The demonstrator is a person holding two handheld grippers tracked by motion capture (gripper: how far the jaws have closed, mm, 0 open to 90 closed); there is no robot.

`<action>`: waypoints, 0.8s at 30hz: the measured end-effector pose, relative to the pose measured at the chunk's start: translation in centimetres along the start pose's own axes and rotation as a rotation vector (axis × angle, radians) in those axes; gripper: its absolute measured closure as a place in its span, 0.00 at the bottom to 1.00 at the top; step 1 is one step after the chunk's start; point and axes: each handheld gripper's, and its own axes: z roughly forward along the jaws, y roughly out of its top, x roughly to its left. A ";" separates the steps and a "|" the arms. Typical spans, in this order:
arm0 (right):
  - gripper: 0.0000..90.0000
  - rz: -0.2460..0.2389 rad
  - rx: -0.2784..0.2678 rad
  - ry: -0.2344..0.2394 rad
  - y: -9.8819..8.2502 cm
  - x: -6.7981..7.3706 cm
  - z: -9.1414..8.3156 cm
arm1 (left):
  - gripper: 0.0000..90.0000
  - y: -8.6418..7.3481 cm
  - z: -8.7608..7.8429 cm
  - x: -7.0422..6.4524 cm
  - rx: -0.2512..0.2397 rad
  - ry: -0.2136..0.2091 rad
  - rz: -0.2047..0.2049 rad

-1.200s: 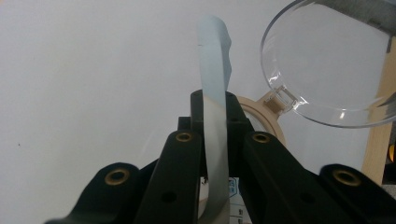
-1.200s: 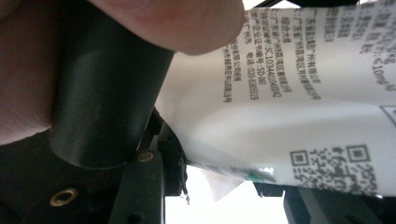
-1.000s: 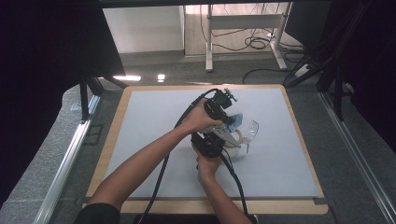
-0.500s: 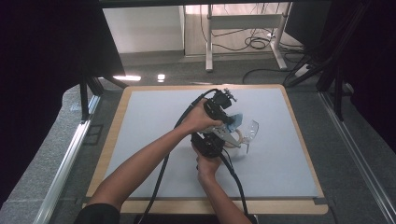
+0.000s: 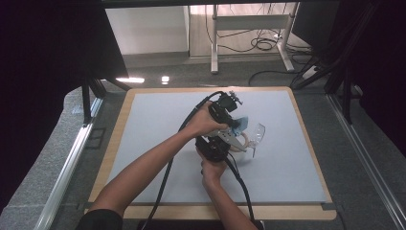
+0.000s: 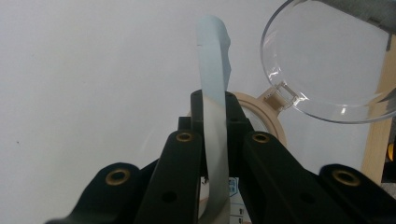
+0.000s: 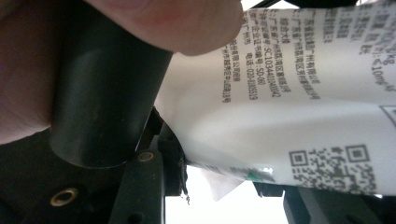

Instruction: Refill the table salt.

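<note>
My left gripper [image 5: 224,111] [image 6: 214,98] is shut on a thin light-blue and white packet [image 6: 214,56] [image 5: 242,123], held edge-on above the mat. Just past it lie clear safety glasses [image 5: 257,132] with a round lens [image 6: 322,60] and a beige frame part [image 6: 271,116]. My right gripper [image 5: 214,145] sits directly below the left one, close to the glasses. In the right gripper view the packet's printed face with a QR code [image 7: 289,93] hangs just beyond my right gripper [image 7: 224,184], whose jaws stand apart. A hand [image 7: 177,23] and a black handle [image 7: 102,98] cover that view's left.
A pale grey mat [image 5: 158,124] with a wooden border [image 5: 117,139] covers the table. Both cables [image 5: 239,179] trail back toward the person. Metal rails [image 5: 67,167] run along the sides, and a table leg and floor cables [image 5: 261,45] lie beyond the far edge.
</note>
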 end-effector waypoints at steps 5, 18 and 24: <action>0.69 -0.003 0.000 0.000 0.0 0.0 0.0 | 0.97 0.0 0.0 0.0 0.002 -0.001 0.000; 0.69 -0.001 0.000 0.002 0.2 -0.2 0.0 | 0.97 0.2 0.1 -0.1 0.005 -0.003 0.004; 0.69 -0.003 0.000 0.002 0.3 -0.3 -0.2 | 0.97 0.4 0.1 -0.2 0.006 -0.003 0.007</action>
